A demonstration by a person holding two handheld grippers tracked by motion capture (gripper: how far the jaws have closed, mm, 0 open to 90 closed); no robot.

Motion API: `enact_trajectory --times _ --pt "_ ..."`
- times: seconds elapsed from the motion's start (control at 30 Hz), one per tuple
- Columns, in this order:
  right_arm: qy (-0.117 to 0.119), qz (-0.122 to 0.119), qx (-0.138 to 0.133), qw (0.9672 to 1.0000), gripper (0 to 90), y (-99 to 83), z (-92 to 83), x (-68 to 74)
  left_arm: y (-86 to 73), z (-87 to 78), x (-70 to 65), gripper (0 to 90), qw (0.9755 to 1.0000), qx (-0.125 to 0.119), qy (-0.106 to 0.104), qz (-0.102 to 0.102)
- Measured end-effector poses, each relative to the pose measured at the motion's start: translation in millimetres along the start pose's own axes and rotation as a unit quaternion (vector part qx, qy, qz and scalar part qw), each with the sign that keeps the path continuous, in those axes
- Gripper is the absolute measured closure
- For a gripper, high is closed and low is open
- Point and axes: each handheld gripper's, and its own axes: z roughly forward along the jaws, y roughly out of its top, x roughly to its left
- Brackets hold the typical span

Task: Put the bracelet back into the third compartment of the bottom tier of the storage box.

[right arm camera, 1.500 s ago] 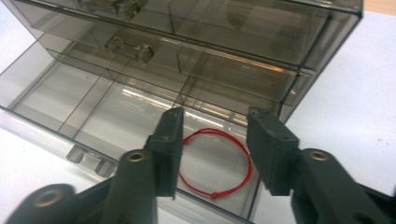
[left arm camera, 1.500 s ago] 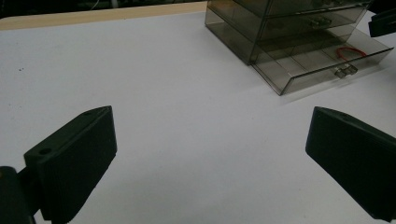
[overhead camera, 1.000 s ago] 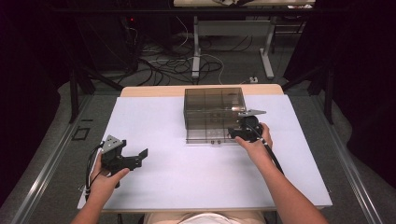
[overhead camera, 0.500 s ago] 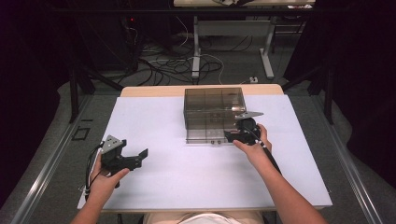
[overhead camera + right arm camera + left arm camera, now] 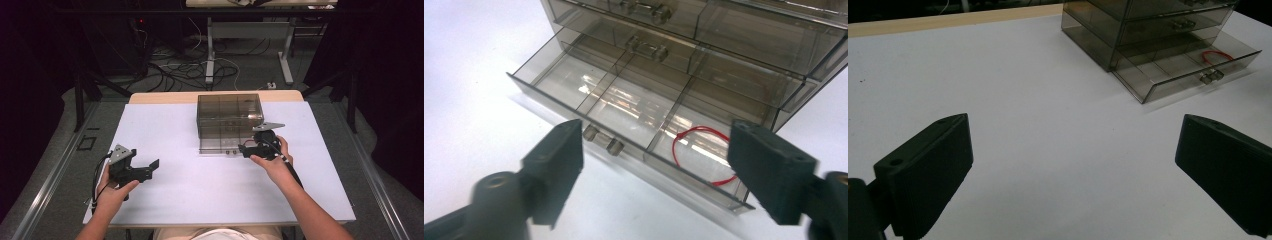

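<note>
A: Where does it stand?

B: The smoky drawer unit [image 5: 229, 116] sits at the far middle of the white table [image 5: 200, 200]. Its bottom drawer [image 5: 624, 115] is pulled out, with a red rubber band [image 5: 704, 155] lying in the right one of its 3 compartments.

A: And the tools?

B: The right gripper [image 5: 656, 165] hangs just in front of the drawer, jaws spread, empty. The left gripper [image 5: 145, 169] waits near the left edge, also spread.

A: The risk?

B: My guess: pushing off-centre, away from the handle [image 5: 602, 140], could skew the drawer or slide the light unit back. Reaching in, a jaw could snag the thin band.
</note>
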Motion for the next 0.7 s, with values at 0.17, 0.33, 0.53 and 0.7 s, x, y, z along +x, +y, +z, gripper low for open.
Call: enact_trajectory --times 0.17,0.33,0.53,0.7 --pt "0.004 -0.008 -0.001 1.0 16.2 -4.4 -6.3 4.0 0.1 0.0 -0.2 2.0 1.0 0.001 0.0 0.001" --pt "0.004 -0.016 -0.006 0.9998 15.1 -9.2 -13.1 8.1 0.1 0.0 -0.3 2.0 1.0 0.0 0.0 0.0" --pt "0.008 -0.022 -0.013 0.9996 14.9 -15.5 -23.3 13.2 0.1 -0.1 -0.5 2.0 1.0 0.0 0.0 0.0" --pt "0.01 -0.016 -0.022 0.9996 13.7 -21.2 -34.7 13.8 0.1 -0.1 -1.0 2.0 1.0 -0.002 0.0 -0.002"
